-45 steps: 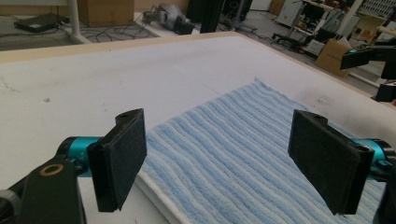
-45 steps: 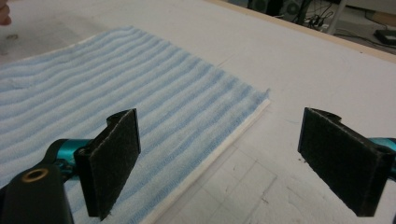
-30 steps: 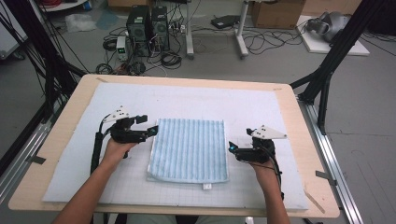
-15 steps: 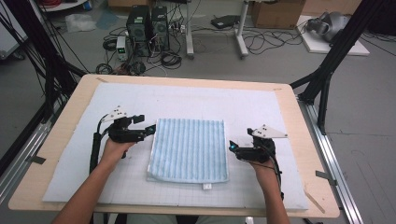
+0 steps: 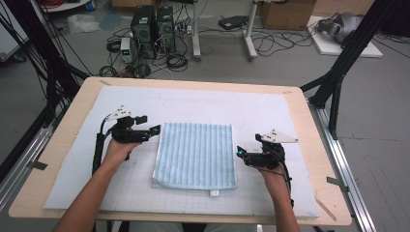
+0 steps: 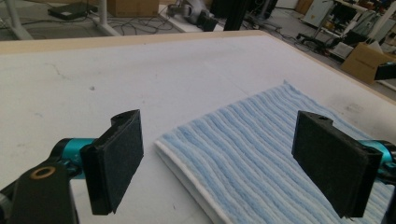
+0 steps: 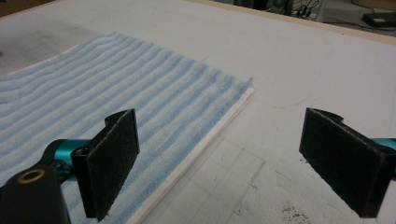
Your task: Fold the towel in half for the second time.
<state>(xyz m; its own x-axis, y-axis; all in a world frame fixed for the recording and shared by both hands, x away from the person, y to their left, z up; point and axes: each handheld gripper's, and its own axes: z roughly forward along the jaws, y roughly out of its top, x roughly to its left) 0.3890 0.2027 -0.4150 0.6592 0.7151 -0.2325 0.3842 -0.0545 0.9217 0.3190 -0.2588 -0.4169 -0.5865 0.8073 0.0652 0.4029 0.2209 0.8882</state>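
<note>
High view: folded blue striped towel (image 5: 196,154) lies mid-mat (image 5: 203,104); left gripper (image 5: 153,130) at its 9 o'clock edge, right gripper (image 5: 240,152) at 3 o'clock. Left gripper view: jaws wide apart, straddling the towel's corner (image 6: 161,140). Right gripper view: jaws apart, nothing held, towel edge between them.

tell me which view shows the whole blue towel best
The high view: the folded blue striped towel lies whole between both open grippers, all four edges visible. The left gripper view shows one corner and a folded edge; the right gripper view shows another corner and edge.
</note>
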